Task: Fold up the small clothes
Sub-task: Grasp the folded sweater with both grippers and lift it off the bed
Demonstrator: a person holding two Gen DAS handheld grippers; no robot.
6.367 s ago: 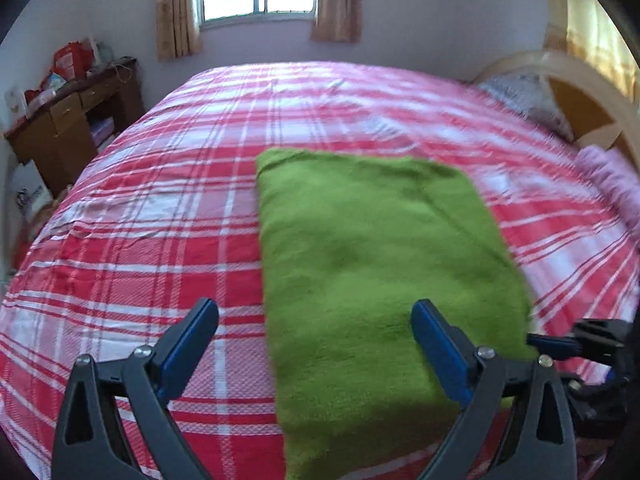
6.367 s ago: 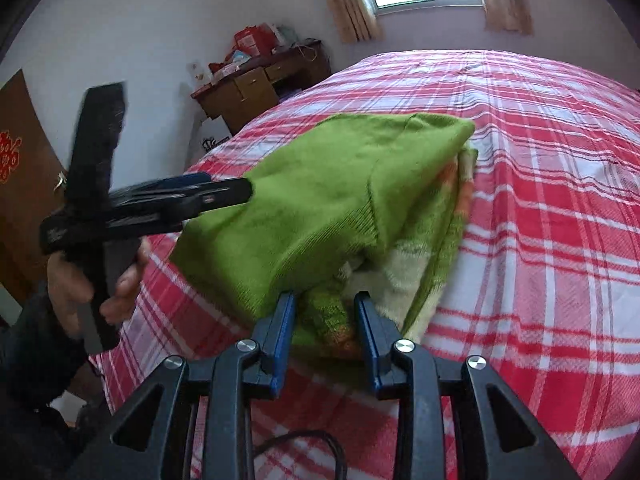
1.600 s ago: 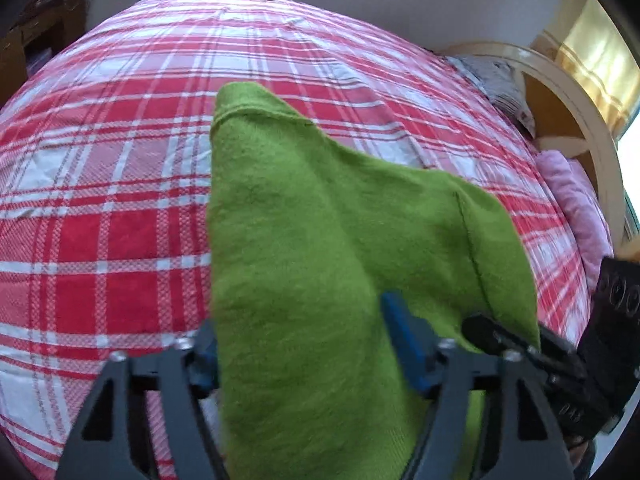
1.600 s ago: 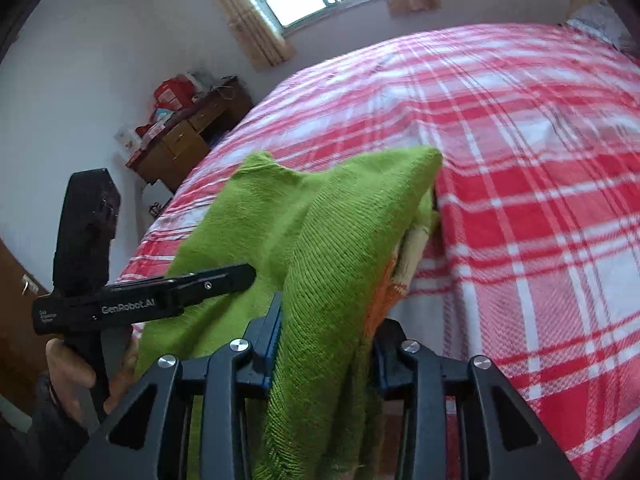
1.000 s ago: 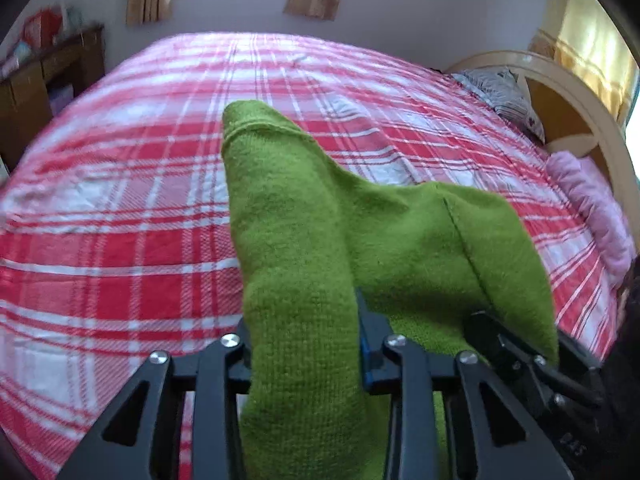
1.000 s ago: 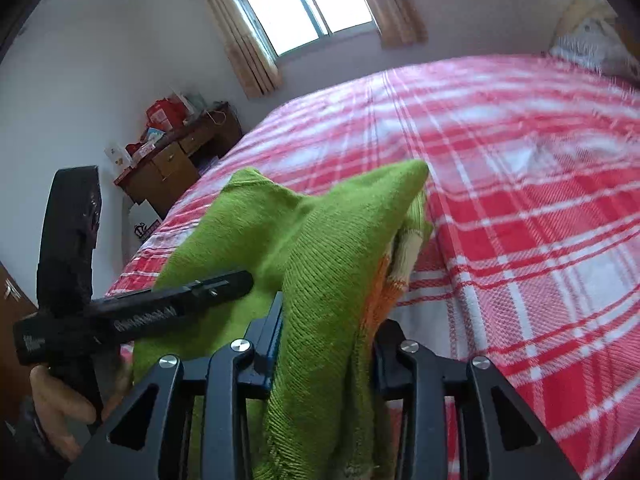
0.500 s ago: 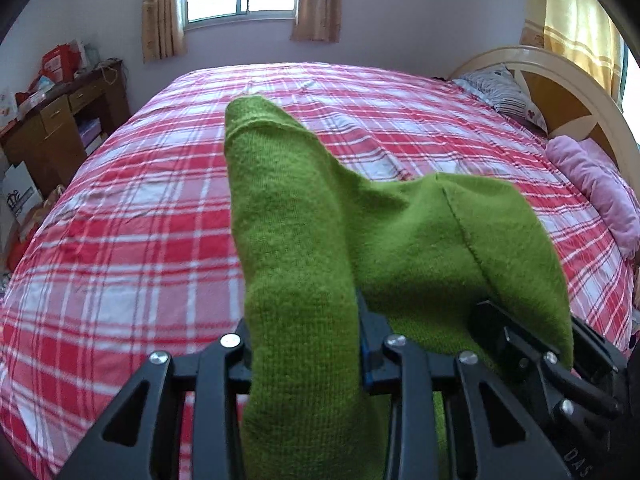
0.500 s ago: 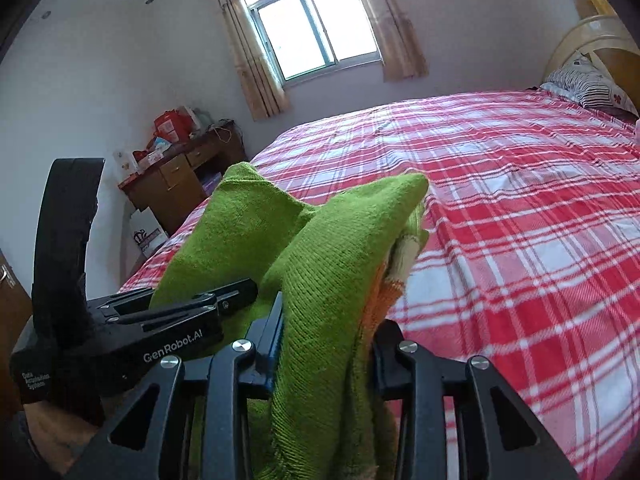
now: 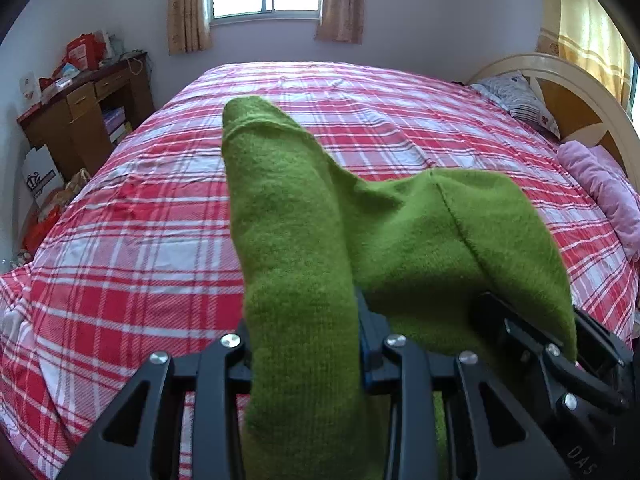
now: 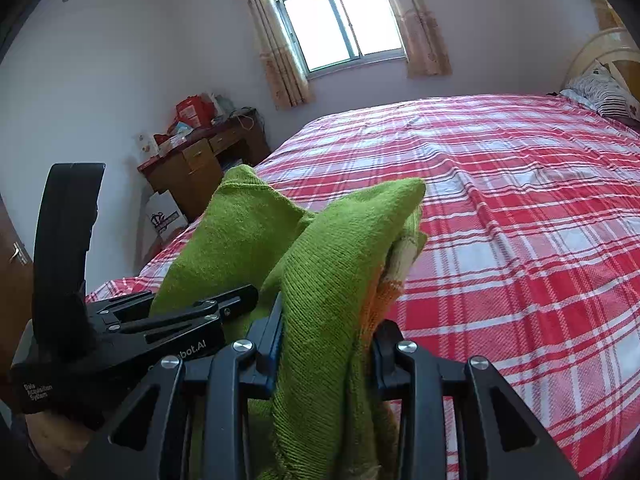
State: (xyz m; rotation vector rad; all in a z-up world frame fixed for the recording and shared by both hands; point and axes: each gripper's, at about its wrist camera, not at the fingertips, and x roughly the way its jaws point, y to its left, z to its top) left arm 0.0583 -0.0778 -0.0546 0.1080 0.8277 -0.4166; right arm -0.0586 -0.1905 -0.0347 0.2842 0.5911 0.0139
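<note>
A green knit garment (image 9: 304, 240) is held up above the red plaid bed (image 9: 140, 216), bunched between both tools. The left tool (image 9: 304, 344) is clamped on one fold, the right tool (image 10: 326, 332) on another, with an orange and cream layer (image 10: 394, 276) showing inside. Fingers are hidden by fabric. A wooden dresser (image 10: 200, 168) is seen by the wall under the window (image 10: 340, 24).

Green knitted garment (image 9: 304, 240): small, folded over, with cream and orange knit showing at an inner edge in the right wrist view. It is held up off the bed, pinched at two places, its two corners standing upward.
</note>
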